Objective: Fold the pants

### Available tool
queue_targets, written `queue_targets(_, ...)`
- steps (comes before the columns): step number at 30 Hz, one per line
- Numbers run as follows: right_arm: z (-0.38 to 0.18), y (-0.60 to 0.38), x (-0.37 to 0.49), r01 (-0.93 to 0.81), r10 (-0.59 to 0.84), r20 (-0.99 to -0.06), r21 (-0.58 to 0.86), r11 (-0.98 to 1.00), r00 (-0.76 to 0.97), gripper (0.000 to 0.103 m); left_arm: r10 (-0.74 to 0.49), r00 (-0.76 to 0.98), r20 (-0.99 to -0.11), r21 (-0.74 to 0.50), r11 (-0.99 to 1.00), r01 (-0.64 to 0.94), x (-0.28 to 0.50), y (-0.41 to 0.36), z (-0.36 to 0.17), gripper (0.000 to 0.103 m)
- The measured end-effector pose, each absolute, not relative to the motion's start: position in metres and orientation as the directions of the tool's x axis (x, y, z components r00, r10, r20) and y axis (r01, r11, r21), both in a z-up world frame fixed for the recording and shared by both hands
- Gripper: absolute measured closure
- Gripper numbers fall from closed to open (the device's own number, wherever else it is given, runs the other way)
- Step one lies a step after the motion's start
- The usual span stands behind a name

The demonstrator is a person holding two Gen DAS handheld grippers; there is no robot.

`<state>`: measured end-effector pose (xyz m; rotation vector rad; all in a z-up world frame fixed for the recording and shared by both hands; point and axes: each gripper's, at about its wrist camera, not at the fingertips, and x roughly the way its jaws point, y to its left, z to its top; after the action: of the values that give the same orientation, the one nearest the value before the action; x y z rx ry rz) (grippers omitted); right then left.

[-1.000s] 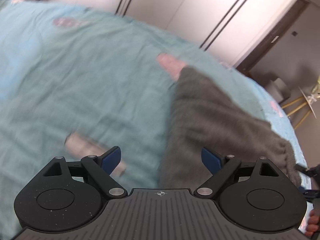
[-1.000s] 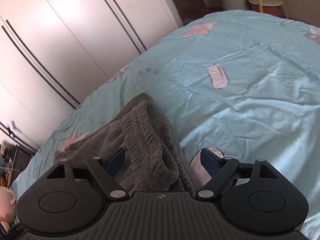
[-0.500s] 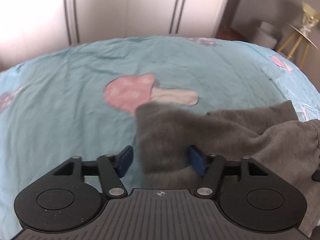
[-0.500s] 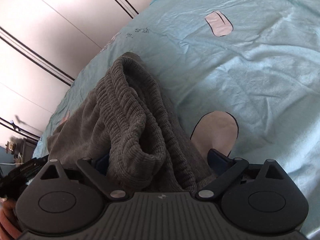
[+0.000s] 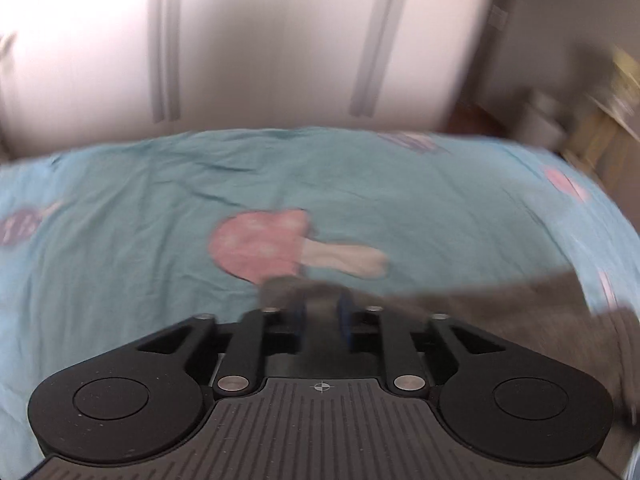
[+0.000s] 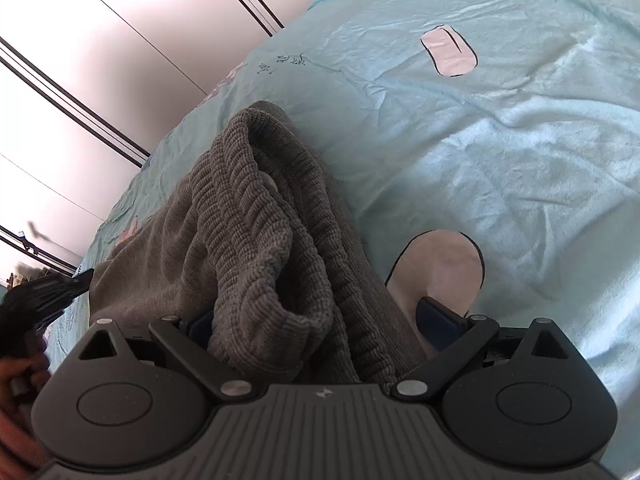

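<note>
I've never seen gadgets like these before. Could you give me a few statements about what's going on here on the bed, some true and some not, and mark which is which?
1. The grey pants lie on a light blue bedsheet. True.
2. The left gripper has nothing between its fingers. False: grey fabric sits between them as the jaws are closing.
3. The right gripper stands wide, with the ribbed waistband between its fingers. True.
4. The sheet is plain, with no pattern. False: it carries a pink mushroom print.
5. White wardrobe doors stand behind the bed. True.
</note>
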<state>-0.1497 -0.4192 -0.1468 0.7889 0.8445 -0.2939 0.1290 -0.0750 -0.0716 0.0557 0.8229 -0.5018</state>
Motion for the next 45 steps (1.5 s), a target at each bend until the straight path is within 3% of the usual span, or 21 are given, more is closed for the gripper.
queue_targets(3,-0.146,-0.419,-0.149,0.524,0.067,-0.761,0.504,0.686,0.645,0.005,-0.424,0.543,-0.725,-0.090,0.840,0.535,0.113,-0.088,-0.079,0.062)
queue_targets(6,-0.146,-0.419,-0.151,0.522,0.072,-0.758,0.511,0.683,0.648,0.005,-0.277,0.597,-0.753,0.063,0.873,0.484,0.117,-0.099,-0.102,0.065)
queue_targets(7,-0.148,-0.420,-0.150,0.522,0.071,-0.758,0.510,0.683,0.648,0.005,-0.194,0.656,-0.729,0.153,0.888,0.434,0.118,-0.100,-0.106,0.057)
queue_targets(8,-0.148,-0.419,-0.149,0.523,0.070,-0.760,0.508,0.685,0.647,0.005,-0.137,0.697,-0.704,0.213,0.896,0.391,0.118,-0.100,-0.108,0.038)
queue_targets(9,-0.148,-0.419,-0.149,0.522,0.069,-0.761,0.506,0.686,0.645,0.005,-0.116,0.706,-0.699,0.211,0.910,0.358,0.119,-0.097,-0.106,0.039)
queue_targets(12,-0.148,-0.420,-0.149,0.520,0.076,-0.761,0.509,0.686,0.645,0.005,-0.102,0.708,-0.698,0.142,0.950,0.277,0.111,-0.080,-0.094,0.040)
queue_targets(14,-0.148,-0.423,-0.148,0.515,0.089,-0.760,0.516,0.685,0.644,0.005,-0.085,0.719,-0.689,0.134,0.961,0.242,0.100,-0.061,-0.088,0.031)
queue_targets(15,-0.148,-0.424,-0.146,0.508,0.099,-0.762,0.517,0.689,0.640,0.005,-0.122,0.702,-0.702,0.093,0.961,0.260,0.093,-0.050,-0.087,0.022)
queue_targets(18,-0.147,-0.429,-0.142,0.459,0.141,-0.760,0.516,0.723,0.634,0.005,-0.301,0.600,-0.741,-0.104,0.935,0.340,0.072,-0.016,-0.087,0.020)
queue_targets(23,-0.148,-0.445,-0.142,0.392,0.231,-0.733,0.570,0.722,0.640,0.005,-0.450,0.472,-0.758,-0.280,0.878,0.387,0.063,-0.001,-0.102,0.016)
queue_targets(29,-0.144,-0.447,-0.131,0.333,0.261,-0.740,0.550,0.766,0.620,0.005,-0.538,0.332,-0.775,-0.381,0.817,0.433,0.076,-0.024,-0.117,0.014)
queue_targets(30,-0.143,-0.448,-0.128,0.326,0.267,-0.742,0.547,0.771,0.615,0.005,-0.546,0.311,-0.778,-0.387,0.806,0.448,0.077,-0.028,-0.119,0.008)
queue_targets(33,-0.145,-0.451,-0.121,0.299,0.289,-0.740,0.550,0.779,0.608,0.005,-0.497,0.312,-0.809,-0.328,0.824,0.462,0.080,-0.040,-0.129,0.007)
queue_targets(38,-0.148,-0.455,-0.113,0.239,0.328,-0.722,0.561,0.792,0.609,0.005,-0.578,0.223,-0.785,-0.447,0.778,0.441,0.091,-0.044,-0.140,0.005)
queue_targets(45,-0.149,-0.451,-0.097,0.154,0.355,-0.723,0.535,0.831,0.592,0.005,-0.587,0.194,-0.786,-0.450,0.758,0.472,0.099,-0.059,-0.151,0.000)
